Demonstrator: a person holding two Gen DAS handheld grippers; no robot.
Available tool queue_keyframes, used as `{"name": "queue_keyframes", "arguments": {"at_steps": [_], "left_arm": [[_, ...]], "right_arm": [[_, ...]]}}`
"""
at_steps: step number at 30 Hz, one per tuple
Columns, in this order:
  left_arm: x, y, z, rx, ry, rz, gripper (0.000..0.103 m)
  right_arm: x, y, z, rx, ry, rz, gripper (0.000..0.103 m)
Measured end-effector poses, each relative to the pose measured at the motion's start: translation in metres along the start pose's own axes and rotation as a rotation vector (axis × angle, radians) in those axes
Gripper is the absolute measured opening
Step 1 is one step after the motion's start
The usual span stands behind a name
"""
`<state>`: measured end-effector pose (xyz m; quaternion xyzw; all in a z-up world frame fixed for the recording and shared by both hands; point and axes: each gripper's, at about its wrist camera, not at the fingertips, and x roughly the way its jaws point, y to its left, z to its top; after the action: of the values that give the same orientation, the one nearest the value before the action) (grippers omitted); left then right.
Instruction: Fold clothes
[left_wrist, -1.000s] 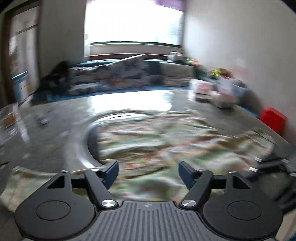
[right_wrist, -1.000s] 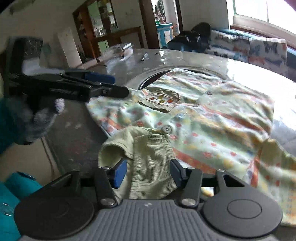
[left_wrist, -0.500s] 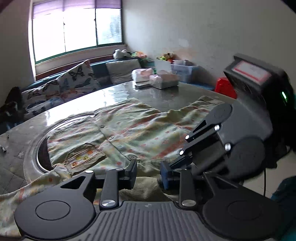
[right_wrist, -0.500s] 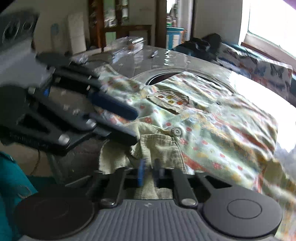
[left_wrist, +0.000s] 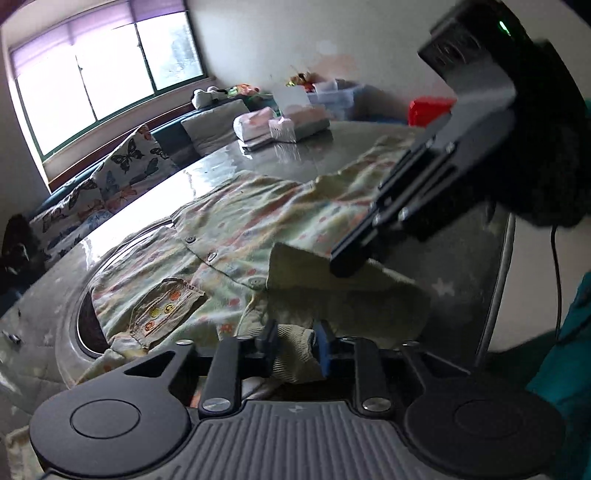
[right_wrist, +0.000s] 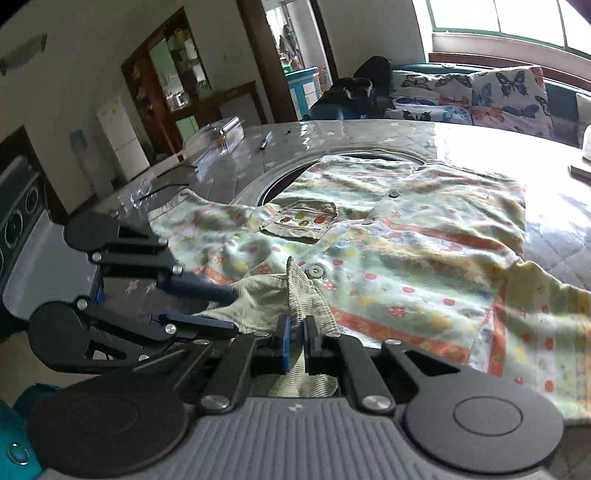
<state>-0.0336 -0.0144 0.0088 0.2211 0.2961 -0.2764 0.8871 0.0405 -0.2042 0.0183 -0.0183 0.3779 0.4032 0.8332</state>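
A pale green shirt (right_wrist: 424, 258) with orange flower print, buttons and a corduroy chest pocket (right_wrist: 303, 221) lies spread face up on the grey round table (right_wrist: 369, 136). Its corduroy collar (right_wrist: 266, 299) is lifted at the near table edge. My right gripper (right_wrist: 297, 341) is shut tight on a ridge of the collar. My left gripper (left_wrist: 295, 345) sits just beside it with bunched collar cloth (left_wrist: 295, 354) pinched between its fingers. The left wrist view shows the right gripper (left_wrist: 349, 260) coming in from the right onto the collar. The left gripper (right_wrist: 232, 310) enters the right wrist view from the left.
A dark round recess (right_wrist: 280, 184) in the table lies partly under the shirt. Tissue packs (left_wrist: 280, 125) sit at the far side, a red box (left_wrist: 428, 107) beyond. A pen (right_wrist: 266, 140) and a clear plastic box (right_wrist: 214, 136) lie far left. Butterfly cushions (right_wrist: 491, 96) line the window bench.
The left gripper swung round from a view across the shirt to the collar and narrowed its fingers onto it. The right gripper, open over the collar a second ago, has shut on it.
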Motion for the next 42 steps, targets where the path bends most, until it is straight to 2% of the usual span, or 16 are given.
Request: {"name": "queue_keyframes", "arguments": {"at_steps": [1, 4, 8, 10, 16, 20, 23, 27, 28, 32, 33, 38, 42], "left_arm": [[0.0, 0.001, 0.0, -0.007, 0.001, 0.001, 0.011], [-0.005, 0.014, 0.004, -0.119, -0.034, -0.01, 0.009], [-0.014, 0.041, 0.007, -0.379, -0.138, -0.112, 0.009], [-0.009, 0.046, 0.003, -0.451, -0.137, -0.176, 0.009], [0.018, 0.031, -0.007, -0.353, -0.017, -0.195, 0.009], [0.021, 0.024, -0.009, -0.278, -0.001, -0.186, 0.012], [0.02, 0.021, -0.01, -0.244, 0.001, -0.186, 0.014], [0.021, 0.022, -0.01, -0.239, -0.002, -0.192, 0.018], [0.02, 0.023, -0.011, -0.239, -0.004, -0.193, 0.023], [0.009, 0.025, -0.011, -0.242, -0.028, -0.19, 0.03], [0.006, 0.027, -0.011, -0.246, -0.036, -0.184, 0.031], [-0.003, 0.041, -0.011, -0.29, -0.062, -0.139, 0.031], [-0.005, 0.048, -0.01, -0.313, -0.08, -0.122, 0.031]], "right_arm": [[-0.001, -0.001, 0.0, 0.013, -0.004, 0.004, 0.006], [-0.003, -0.006, -0.002, 0.05, -0.019, 0.014, 0.006], [-0.007, -0.011, -0.005, 0.103, -0.042, 0.024, 0.006], [-0.009, -0.013, -0.006, 0.124, -0.053, 0.028, 0.006], [-0.016, -0.01, -0.005, 0.132, -0.073, 0.031, 0.005], [-0.015, -0.002, -0.001, 0.096, -0.074, 0.031, 0.005], [-0.006, 0.01, -0.001, 0.024, -0.034, 0.024, 0.005], [0.006, 0.025, 0.0, -0.068, 0.014, 0.019, 0.01], [0.008, 0.027, 0.001, -0.08, 0.018, 0.027, 0.01], [0.009, 0.027, 0.009, -0.082, -0.014, 0.028, 0.014], [0.013, 0.025, 0.01, -0.075, -0.012, 0.026, 0.017], [0.031, 0.016, 0.014, -0.04, -0.001, 0.014, 0.018], [0.049, 0.024, 0.003, -0.108, 0.055, -0.016, 0.018]]}}
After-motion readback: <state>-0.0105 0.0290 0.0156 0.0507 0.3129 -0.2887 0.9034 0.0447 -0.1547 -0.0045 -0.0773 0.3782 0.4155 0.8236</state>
